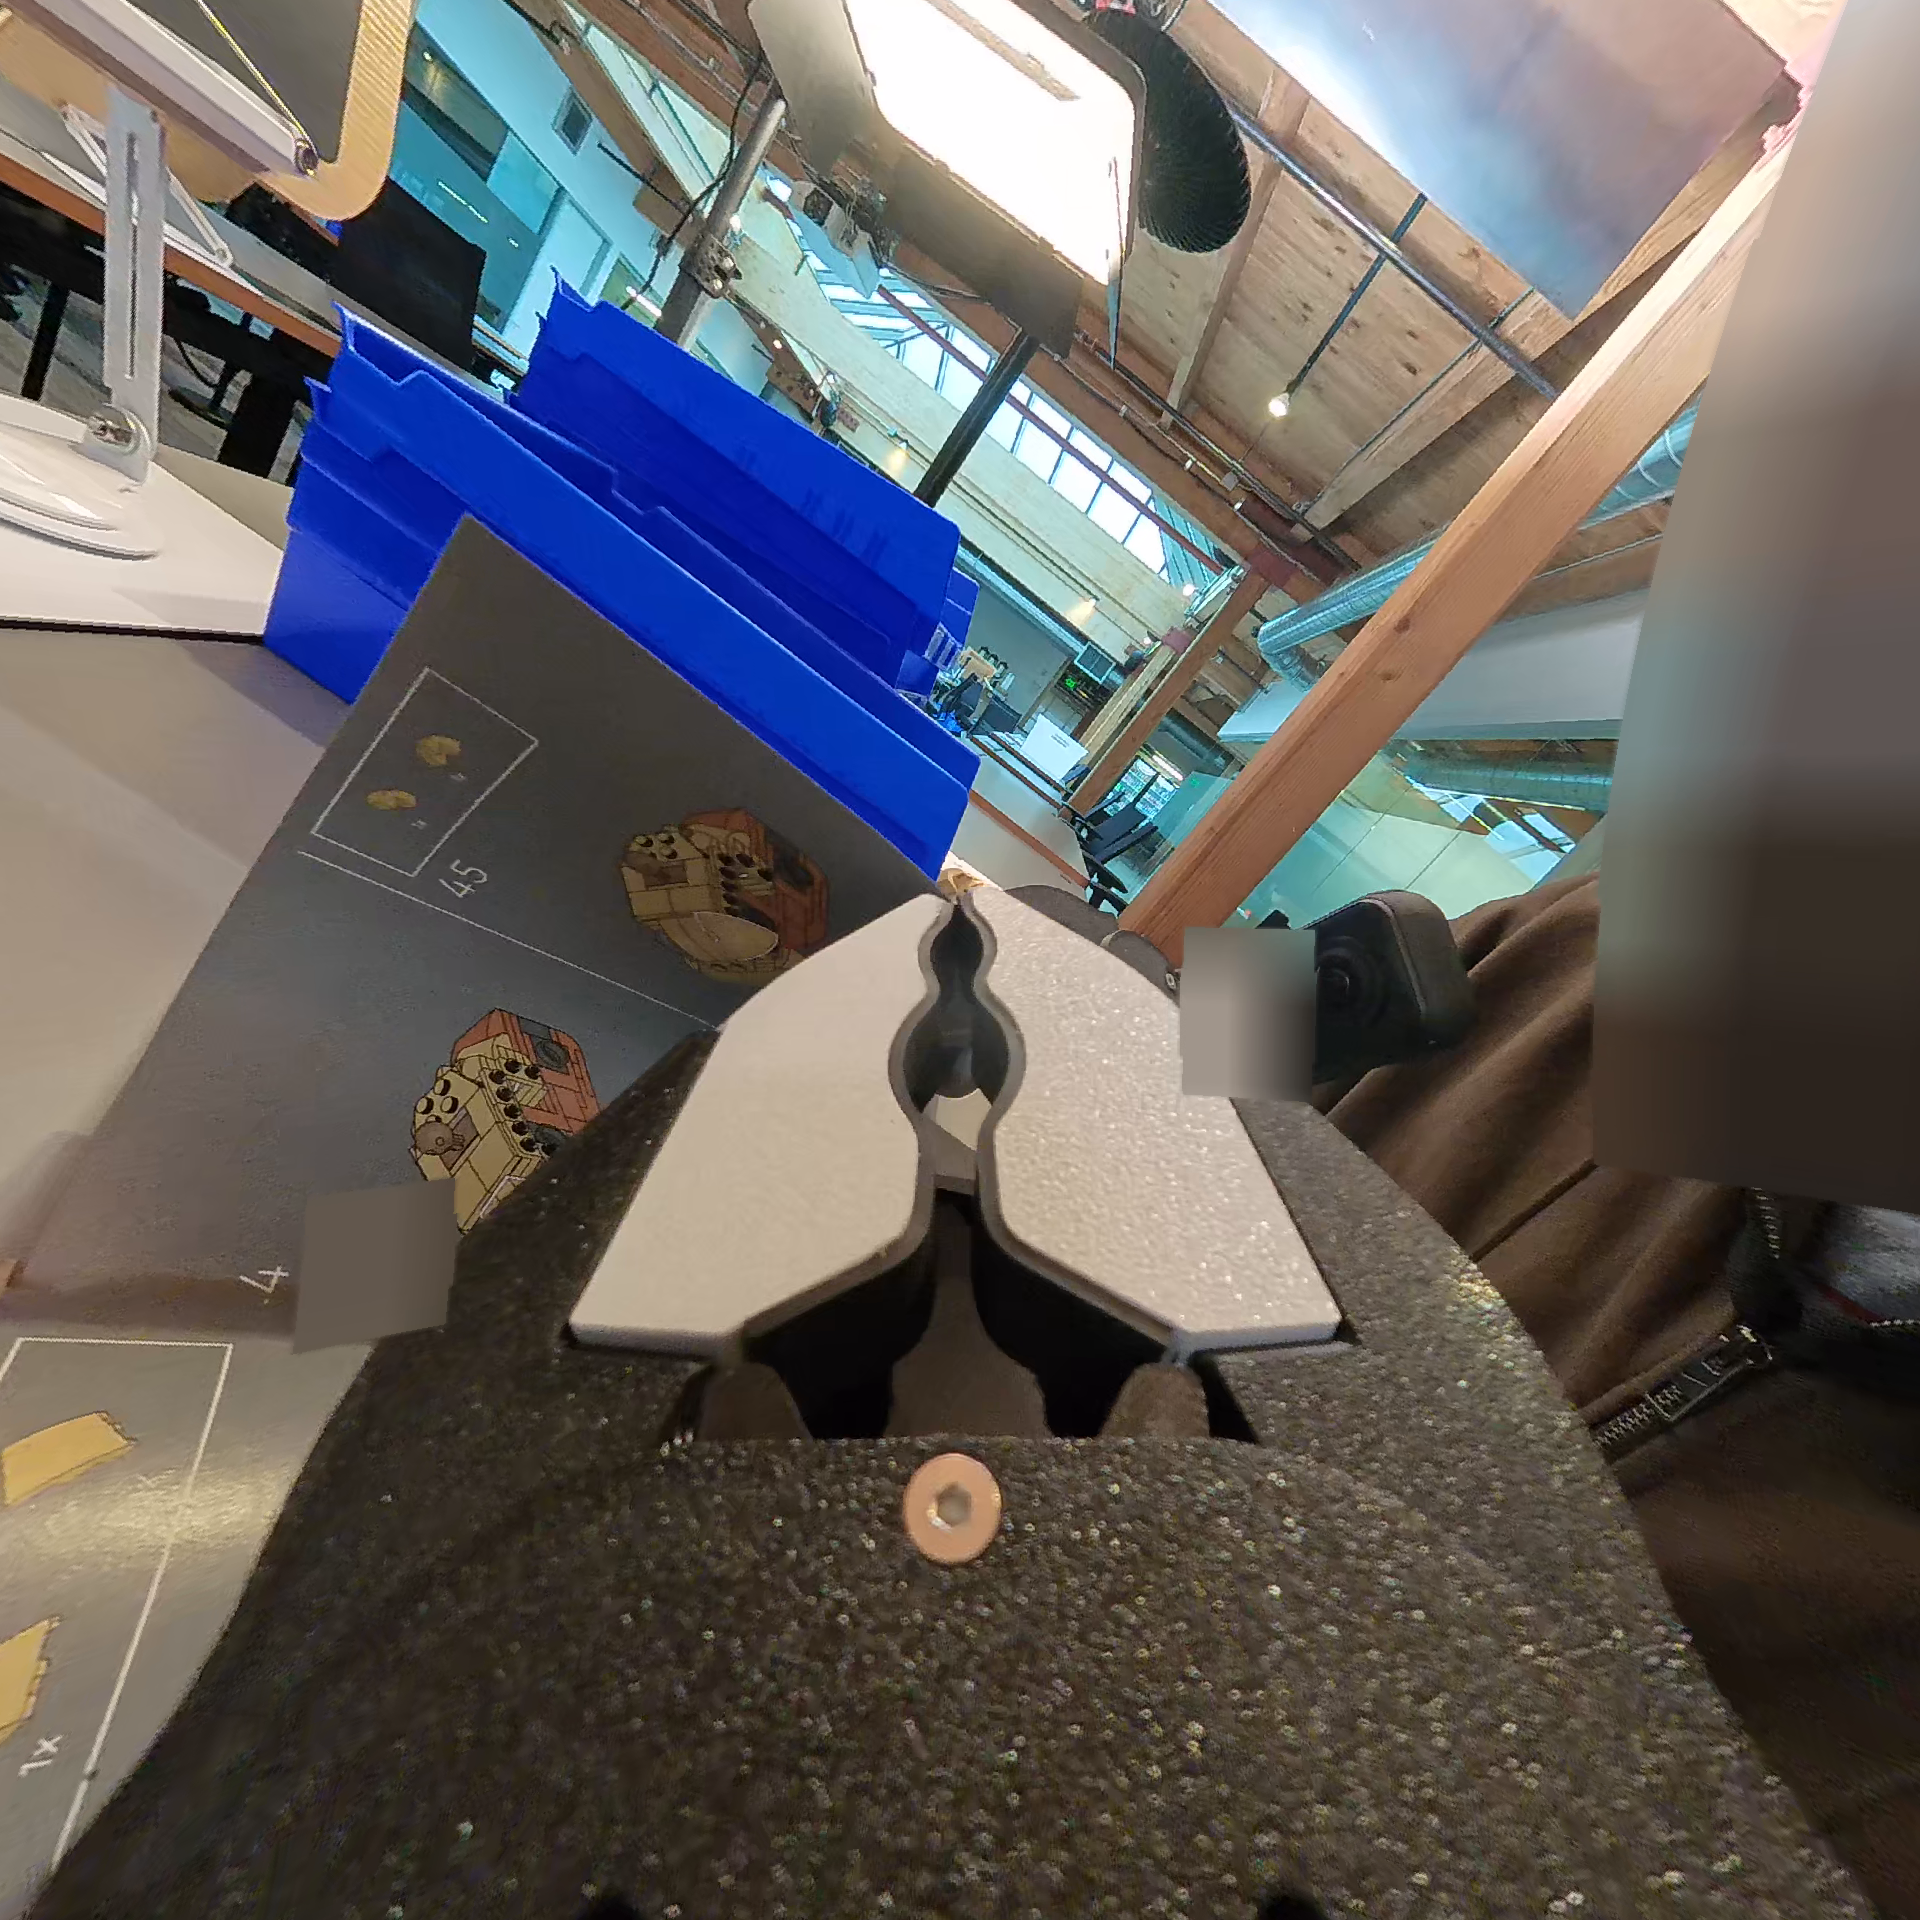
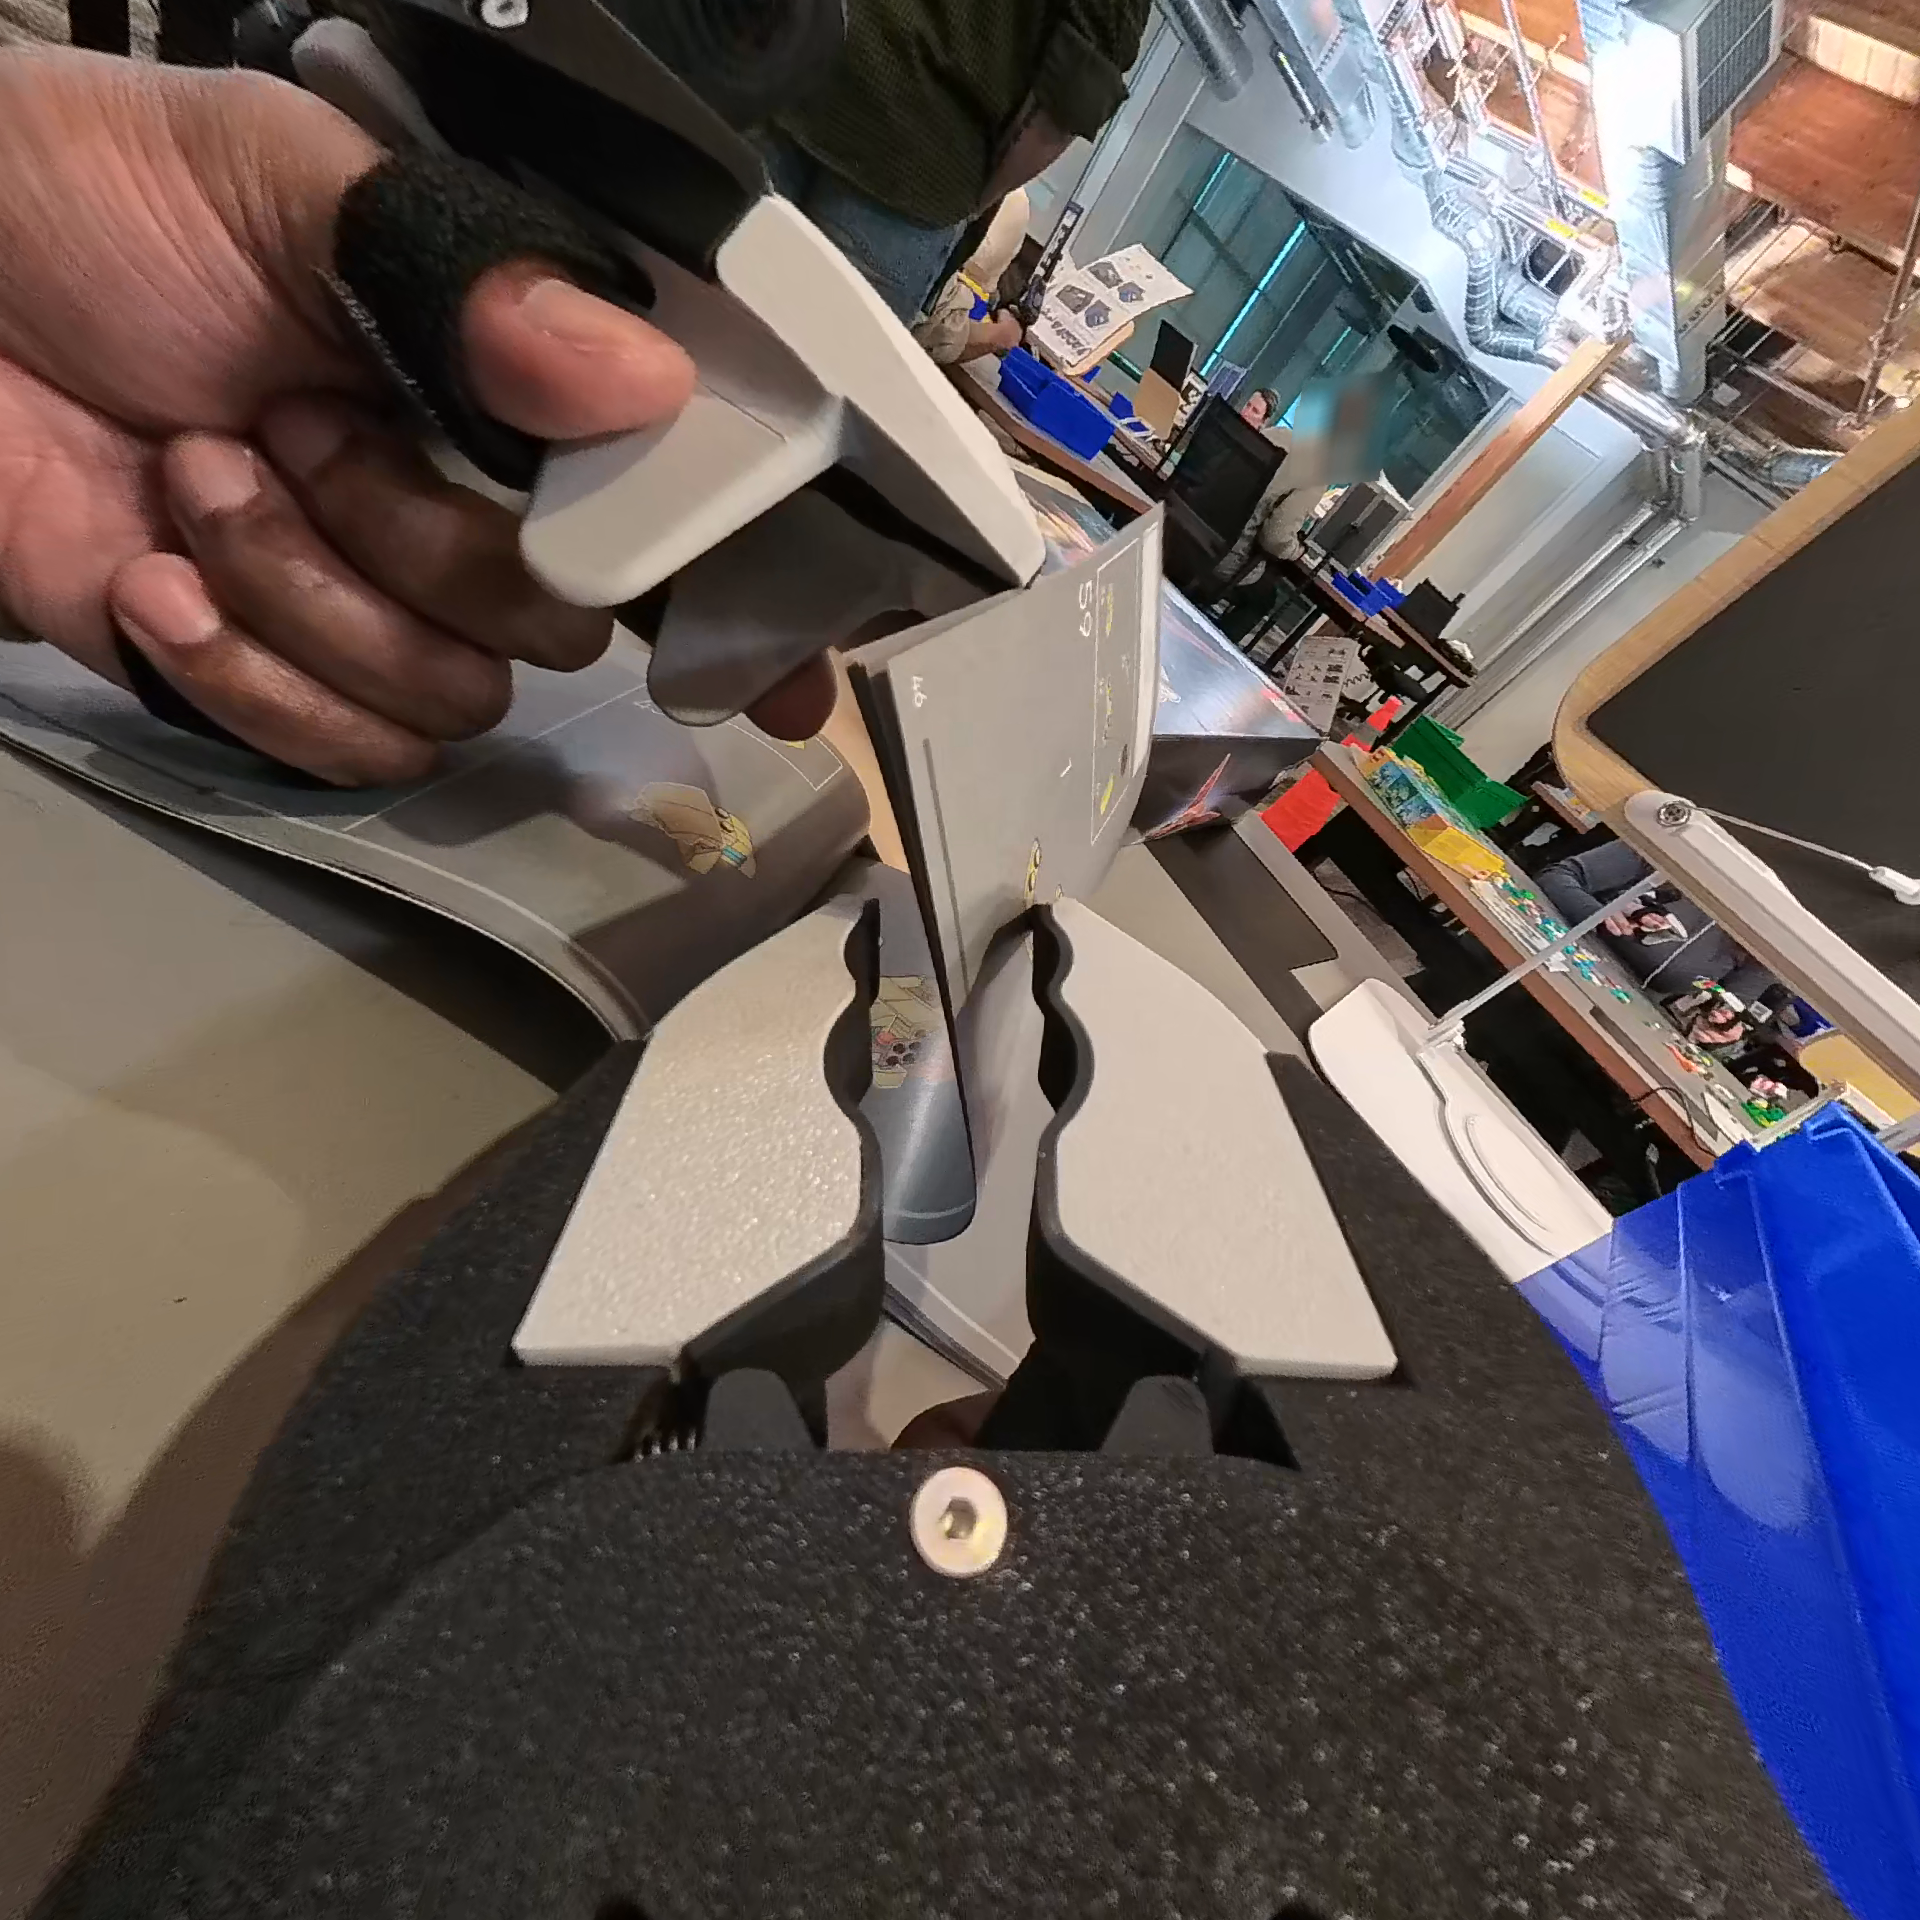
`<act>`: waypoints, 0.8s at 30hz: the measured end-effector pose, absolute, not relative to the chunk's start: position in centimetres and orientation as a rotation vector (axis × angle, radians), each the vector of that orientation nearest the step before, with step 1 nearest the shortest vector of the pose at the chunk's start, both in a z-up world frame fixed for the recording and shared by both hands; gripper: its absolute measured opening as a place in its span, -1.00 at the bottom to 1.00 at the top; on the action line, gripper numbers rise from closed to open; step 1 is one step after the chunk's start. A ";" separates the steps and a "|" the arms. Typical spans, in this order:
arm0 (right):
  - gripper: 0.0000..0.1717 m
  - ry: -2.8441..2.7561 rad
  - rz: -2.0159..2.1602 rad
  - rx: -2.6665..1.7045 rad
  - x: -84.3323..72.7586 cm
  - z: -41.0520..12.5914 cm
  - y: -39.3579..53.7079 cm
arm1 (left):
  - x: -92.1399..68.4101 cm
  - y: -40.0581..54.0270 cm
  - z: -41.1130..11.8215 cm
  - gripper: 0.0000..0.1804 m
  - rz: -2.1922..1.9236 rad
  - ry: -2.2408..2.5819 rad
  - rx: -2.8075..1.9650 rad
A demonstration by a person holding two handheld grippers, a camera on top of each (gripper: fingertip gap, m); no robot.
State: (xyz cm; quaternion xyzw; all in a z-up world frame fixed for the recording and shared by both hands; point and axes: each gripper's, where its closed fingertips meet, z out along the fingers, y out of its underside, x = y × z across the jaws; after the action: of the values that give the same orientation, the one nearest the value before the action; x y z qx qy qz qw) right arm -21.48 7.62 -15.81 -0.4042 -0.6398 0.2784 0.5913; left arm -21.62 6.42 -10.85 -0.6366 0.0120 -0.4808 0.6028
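My left tongs pinch the raised pages' top corner; my right tongs, spread, straddle their lower edge.

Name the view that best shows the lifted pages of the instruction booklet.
The right wrist view: the lifted pages stand upright between the open right gripper, pinched at their top corner by the left gripper. The left wrist view shows only one page face.

Blue bins stand behind a grey instruction booklet on the table.
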 end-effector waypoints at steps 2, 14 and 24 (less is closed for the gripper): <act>-0.67 -1.490 0.652 -0.942 -21.5 -15.8 7.6 | -21.6 6.4 -10.8 -1.00 -1.119 0.028 -1.472; -0.67 -1.493 0.658 -0.941 -21.6 -15.9 7.5 | -21.6 6.4 -10.8 -1.00 -1.126 0.022 -1.466; -0.67 -1.498 0.659 -0.943 -21.7 -16.0 7.5 | -21.7 6.5 -10.9 -1.00 -1.121 0.020 -1.469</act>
State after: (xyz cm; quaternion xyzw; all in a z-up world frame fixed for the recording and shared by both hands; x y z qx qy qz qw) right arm -21.68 7.49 -15.97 -0.4043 -0.6426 0.2825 0.5863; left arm -21.67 6.47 -10.88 -0.6343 0.0085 -0.4841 0.6026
